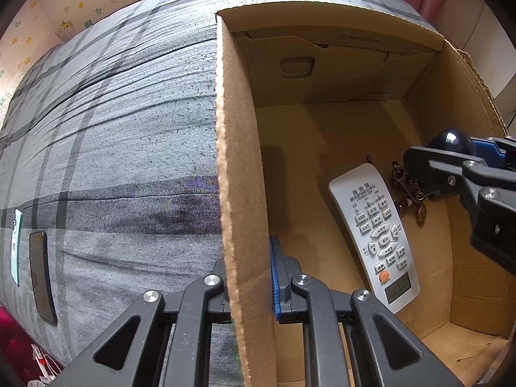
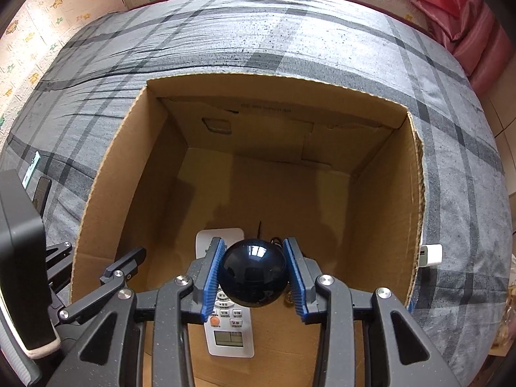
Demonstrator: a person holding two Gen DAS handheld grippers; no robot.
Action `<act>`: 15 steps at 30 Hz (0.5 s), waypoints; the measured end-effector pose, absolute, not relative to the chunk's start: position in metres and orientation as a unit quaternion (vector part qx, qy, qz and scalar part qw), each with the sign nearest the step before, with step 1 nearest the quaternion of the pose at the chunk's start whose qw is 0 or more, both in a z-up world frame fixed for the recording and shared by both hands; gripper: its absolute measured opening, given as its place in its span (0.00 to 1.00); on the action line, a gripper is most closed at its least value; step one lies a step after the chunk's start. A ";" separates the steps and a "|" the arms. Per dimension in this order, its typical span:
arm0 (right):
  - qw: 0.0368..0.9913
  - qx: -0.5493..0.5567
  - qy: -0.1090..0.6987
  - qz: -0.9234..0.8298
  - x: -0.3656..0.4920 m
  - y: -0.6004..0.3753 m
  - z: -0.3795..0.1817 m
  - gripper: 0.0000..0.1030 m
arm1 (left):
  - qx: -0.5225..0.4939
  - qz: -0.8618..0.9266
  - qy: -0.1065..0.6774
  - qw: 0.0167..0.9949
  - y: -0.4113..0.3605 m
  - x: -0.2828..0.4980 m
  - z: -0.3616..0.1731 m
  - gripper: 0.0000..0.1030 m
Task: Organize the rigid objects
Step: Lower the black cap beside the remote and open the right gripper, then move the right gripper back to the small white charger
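An open cardboard box (image 1: 238, 161) (image 2: 106, 177) sits on a grey plaid bed. On its floor lie a white remote control (image 1: 377, 229) (image 2: 230, 332) and a brass keychain (image 1: 409, 190). My left gripper (image 1: 248, 258) (image 2: 101, 250) is shut on the box's left wall, one finger inside and one outside. My right gripper (image 2: 254, 245) (image 1: 451, 151) points down inside the box, shut on a glossy dark ball (image 2: 253, 272) (image 1: 451, 140) between its blue pads. The ball hangs above the remote's upper half and hides part of it and of the keychain in the right wrist view.
A dark phone (image 1: 42, 277) (image 2: 42, 193) and a pale green card (image 1: 16, 248) lie on the bedsheet left of the box. A white charger plug (image 2: 430, 254) lies against the box's right outer wall. Patterned wall panels and pink fabric border the bed.
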State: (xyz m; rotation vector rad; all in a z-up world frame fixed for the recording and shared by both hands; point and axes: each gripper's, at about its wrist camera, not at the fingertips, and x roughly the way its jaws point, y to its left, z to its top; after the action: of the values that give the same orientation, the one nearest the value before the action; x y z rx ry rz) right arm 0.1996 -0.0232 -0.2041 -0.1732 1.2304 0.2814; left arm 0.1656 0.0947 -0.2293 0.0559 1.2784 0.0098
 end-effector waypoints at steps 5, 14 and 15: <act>0.808 -0.083 0.570 0.127 0.201 -0.023 -0.202 0.51 | 0.026 0.003 0.597 0.802 0.096 0.165 -0.230 0.14; 0.825 -0.071 0.548 0.117 0.194 -0.032 -0.185 0.82 | 0.027 0.004 0.597 0.801 0.097 0.165 -0.232 0.14; 0.826 -0.073 0.546 0.114 0.193 -0.032 -0.182 0.83 | 0.025 0.004 0.597 0.802 0.097 0.165 -0.233 0.14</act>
State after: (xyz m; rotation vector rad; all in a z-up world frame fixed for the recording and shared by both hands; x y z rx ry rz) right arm 0.1927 -0.0322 -0.1822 -0.1561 1.1607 0.2419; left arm 0.1652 0.0972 -0.2326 0.0539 1.2808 0.0084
